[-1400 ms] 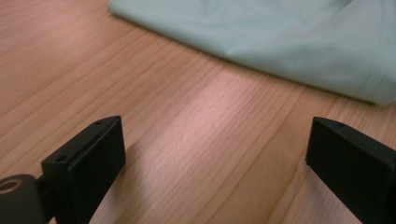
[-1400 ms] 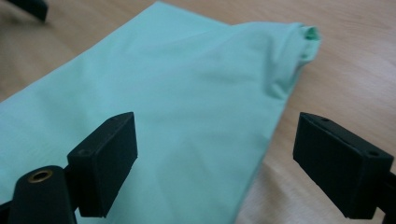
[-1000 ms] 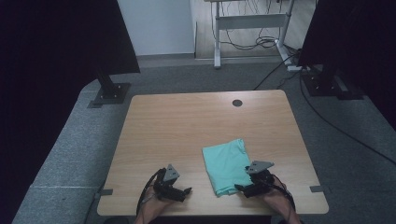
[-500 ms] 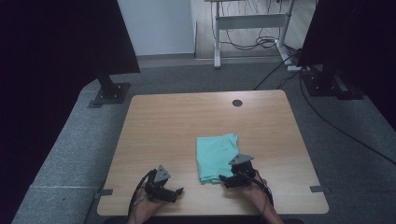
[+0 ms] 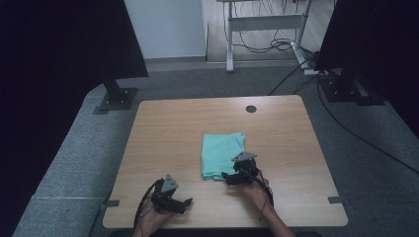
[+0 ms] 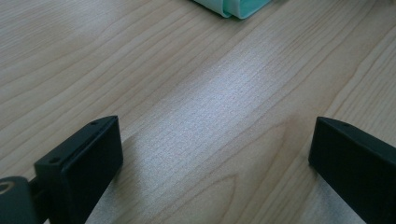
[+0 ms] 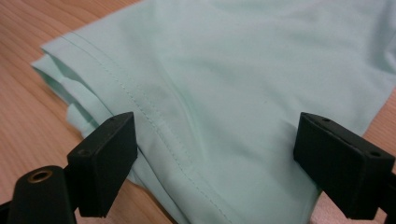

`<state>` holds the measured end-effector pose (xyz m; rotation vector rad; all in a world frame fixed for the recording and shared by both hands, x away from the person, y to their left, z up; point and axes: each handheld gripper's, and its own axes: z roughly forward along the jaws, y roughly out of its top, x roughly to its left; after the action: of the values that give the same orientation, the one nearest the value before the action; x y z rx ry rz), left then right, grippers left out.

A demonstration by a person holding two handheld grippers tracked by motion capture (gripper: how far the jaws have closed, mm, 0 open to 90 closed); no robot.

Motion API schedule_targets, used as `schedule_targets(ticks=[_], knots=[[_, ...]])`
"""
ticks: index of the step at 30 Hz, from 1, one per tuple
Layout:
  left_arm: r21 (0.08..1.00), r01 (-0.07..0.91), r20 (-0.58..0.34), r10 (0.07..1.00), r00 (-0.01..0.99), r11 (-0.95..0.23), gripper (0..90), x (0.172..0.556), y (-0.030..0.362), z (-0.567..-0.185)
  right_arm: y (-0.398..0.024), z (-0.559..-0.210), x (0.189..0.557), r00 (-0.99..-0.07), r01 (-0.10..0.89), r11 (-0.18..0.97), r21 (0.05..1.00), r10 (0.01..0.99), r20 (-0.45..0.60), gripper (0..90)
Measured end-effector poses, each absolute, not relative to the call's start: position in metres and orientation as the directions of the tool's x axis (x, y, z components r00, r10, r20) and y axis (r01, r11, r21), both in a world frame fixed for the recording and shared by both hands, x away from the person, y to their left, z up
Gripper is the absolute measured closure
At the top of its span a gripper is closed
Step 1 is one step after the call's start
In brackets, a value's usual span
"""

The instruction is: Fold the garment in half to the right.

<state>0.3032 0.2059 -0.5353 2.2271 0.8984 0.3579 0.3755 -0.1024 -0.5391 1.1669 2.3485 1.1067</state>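
High view, nearest the person: the left gripper [image 5: 187, 202] sits low at the table's [image 5: 168, 128] front edge, held in a hand that enters from the bottom. Its own view shows the 2 black jaws spread wide over bare wood, nothing between them, with a corner of the folded mint-green cloth [image 6: 236, 7] just ahead at the top edge.

Slightly farther in, the right gripper [image 5: 225, 176] lies at the cloth's [image 5: 221, 154] near right corner, its jaws pointing left across that corner. From the right gripper view the jaws stand wide apart, with the cloth's [image 7: 261, 84] stitched hem and folded layers lying between them; the pads are not pressed on the fabric.

The cloth rests flat near the table's middle, a little toward the person. Beyond it, near the far edge, sits 1 dark round cable hole [image 5: 251, 108].
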Motion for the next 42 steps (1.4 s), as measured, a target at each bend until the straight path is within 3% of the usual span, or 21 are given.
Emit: schedule_targets(ticks=[13, 42], knots=[[0.693, 0.508, -0.004, 0.702, 0.713, -0.512, 1.3, 0.305, 0.209, -0.535, -0.15, -0.522, 0.353, -0.667, 0.492, 0.392, 0.777, 0.744, 0.047, 11.1], [0.692, 0.513, -0.004, 0.709, 0.705, -0.507, 1.0, 0.302, 0.212, -0.535, -0.24, -0.533, 0.293, -0.565, 0.547, 0.353, 0.759, 0.825, 0.023, 11.1]])
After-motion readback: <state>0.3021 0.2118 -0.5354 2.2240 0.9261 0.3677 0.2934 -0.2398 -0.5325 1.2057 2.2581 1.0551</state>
